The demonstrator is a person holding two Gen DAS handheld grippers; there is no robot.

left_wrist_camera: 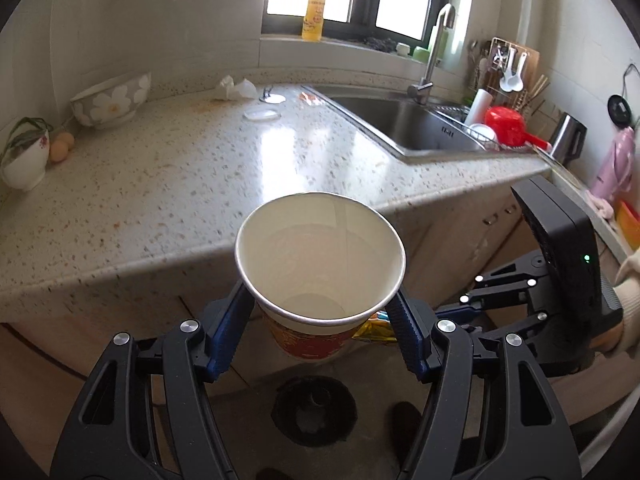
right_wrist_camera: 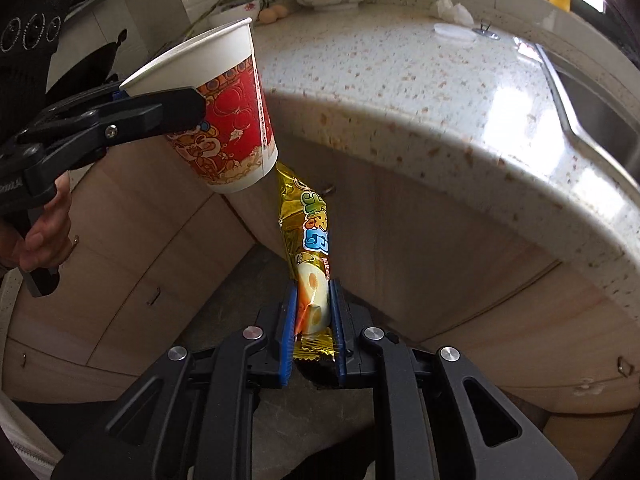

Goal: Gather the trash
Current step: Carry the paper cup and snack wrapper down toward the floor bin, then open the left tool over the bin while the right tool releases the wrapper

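Note:
My left gripper is shut on a paper cup, white inside with a red printed outside, held in the air off the counter's front edge. The cup also shows in the right wrist view, tilted, with the left gripper clamped on it. My right gripper is shut on a yellow snack wrapper that points up toward the cup's base. A corner of the wrapper shows under the cup in the left wrist view. A black round bin sits on the floor below.
A speckled counter holds a crumpled tissue, a plastic lid, a flowered bowl, a small pot and eggs. A sink and dish rack lie right. Cabinet doors stand below.

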